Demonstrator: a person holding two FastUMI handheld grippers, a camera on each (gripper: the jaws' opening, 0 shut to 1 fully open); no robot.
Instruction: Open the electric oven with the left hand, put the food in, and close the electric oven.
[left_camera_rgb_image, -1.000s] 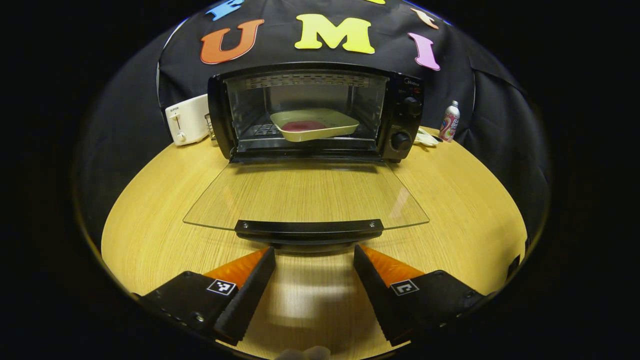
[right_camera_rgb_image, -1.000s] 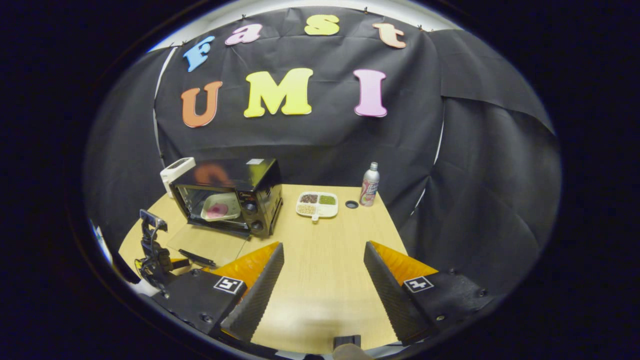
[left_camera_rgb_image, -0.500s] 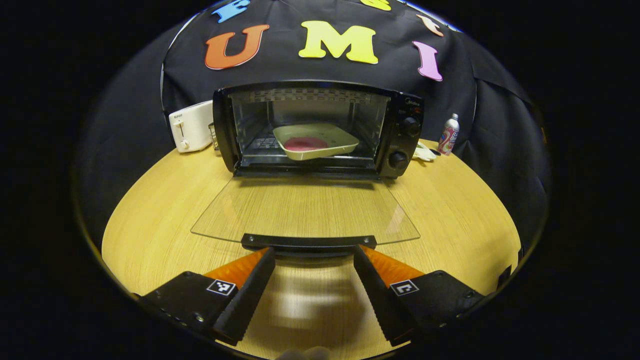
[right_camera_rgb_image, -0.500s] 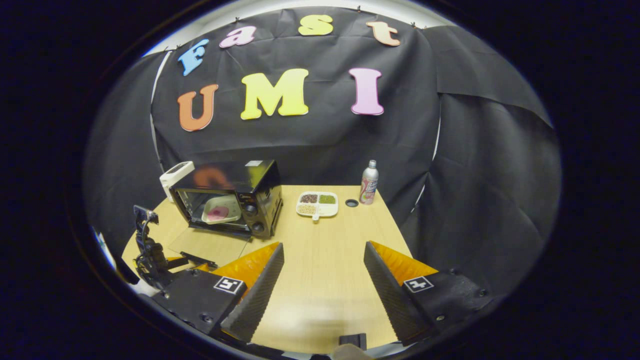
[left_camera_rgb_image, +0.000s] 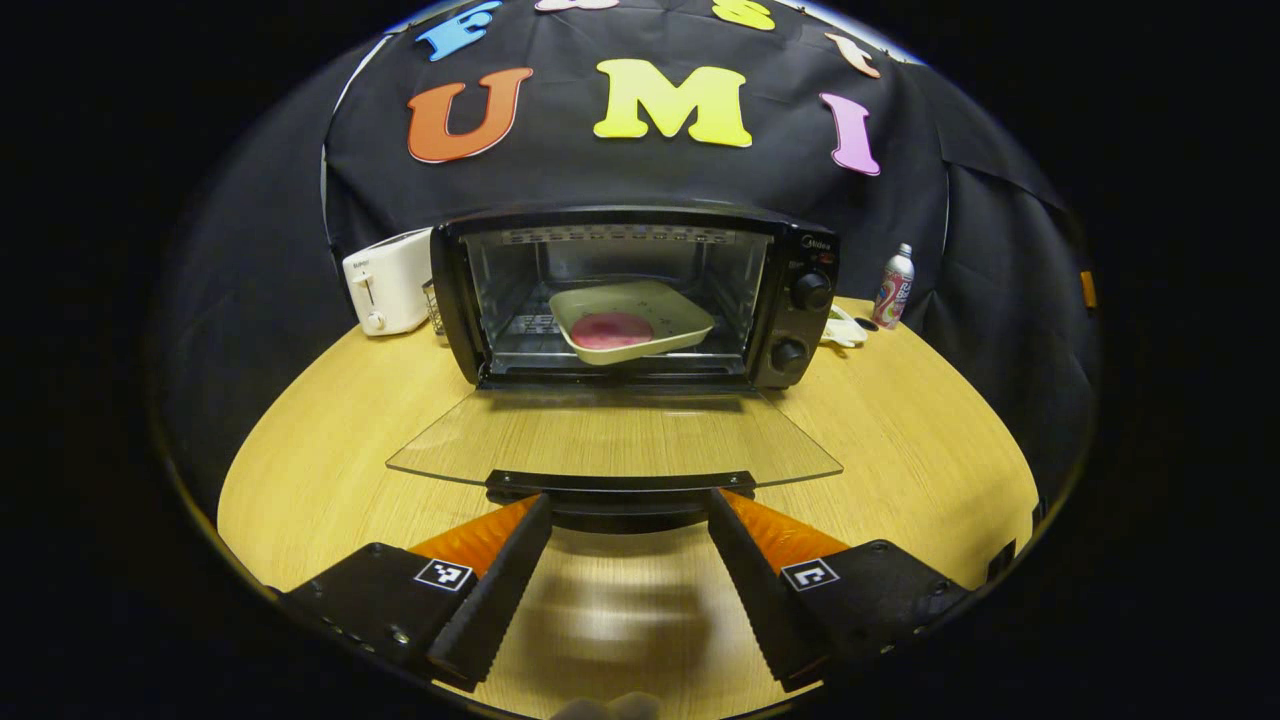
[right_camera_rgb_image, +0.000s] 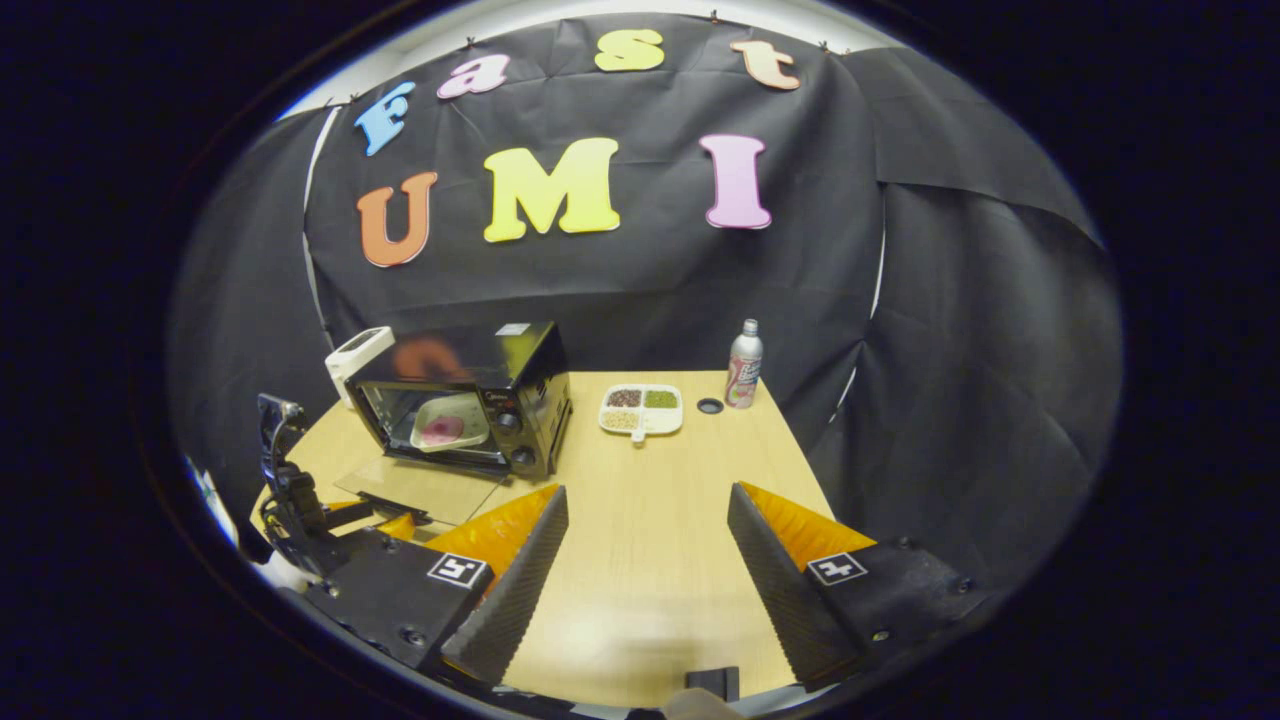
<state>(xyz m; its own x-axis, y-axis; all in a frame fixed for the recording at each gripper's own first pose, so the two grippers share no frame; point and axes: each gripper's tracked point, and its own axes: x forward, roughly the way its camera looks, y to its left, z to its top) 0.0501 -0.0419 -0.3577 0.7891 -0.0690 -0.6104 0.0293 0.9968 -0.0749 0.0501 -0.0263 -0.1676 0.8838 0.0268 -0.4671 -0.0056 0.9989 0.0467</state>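
- Left claw (left_camera_rgb_image: 628, 535) released at 6 o'clock, just under the door handle (left_camera_rgb_image: 620, 486); dish (left_camera_rgb_image: 632, 320) sits inside the oven (left_camera_rgb_image: 800, 260).
- Lift the handle centrally, swinging toward 12 o'clock; right claw (right_camera_rgb_image: 648, 540) idles released.

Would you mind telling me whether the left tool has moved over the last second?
Yes. In the right gripper view the left tool has come in under the oven door's handle, nearer the oven.

1. A black cloth wall (right_camera_rgb_image: 640, 290) hung in creases behind and to the right of the scene.
2. A light wooden desk (right_camera_rgb_image: 650, 530) stood before it.
3. Light glared softly off the desk's near surface.
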